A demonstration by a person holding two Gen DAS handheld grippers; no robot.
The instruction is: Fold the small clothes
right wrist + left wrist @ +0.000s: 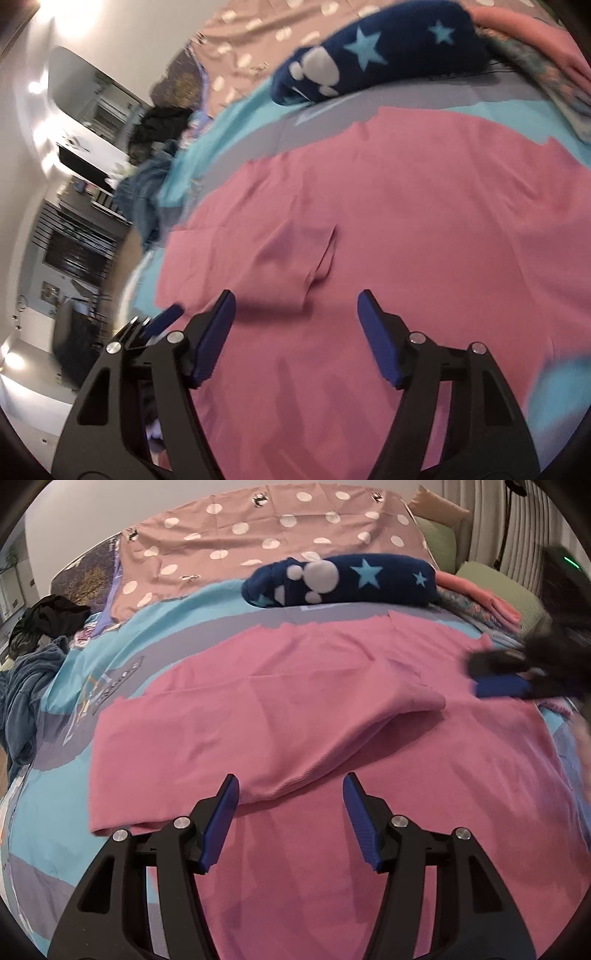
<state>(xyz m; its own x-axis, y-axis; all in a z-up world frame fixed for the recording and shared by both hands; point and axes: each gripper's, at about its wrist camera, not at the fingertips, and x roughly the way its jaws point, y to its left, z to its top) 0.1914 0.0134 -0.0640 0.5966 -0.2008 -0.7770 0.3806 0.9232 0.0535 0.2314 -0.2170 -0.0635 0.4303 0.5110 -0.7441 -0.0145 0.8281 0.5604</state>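
Observation:
A pink garment (369, 738) lies spread on the bed, with one sleeve folded across its body toward the left (229, 716). It also fills the right wrist view (388, 240). My left gripper (291, 786) is open and empty, just above the garment's near part. My right gripper (295, 302) is open and empty above the garment. It shows blurred at the right edge of the left wrist view (517, 672). The left gripper's blue pad shows at the lower left of the right wrist view (162, 321).
A folded navy garment with stars (343, 579) lies beyond the pink one. Folded pink and patterned clothes (480, 602) sit at the far right. A dotted pink sheet (258, 535) lies behind. Dark clothes (48, 620) pile at the bed's left edge.

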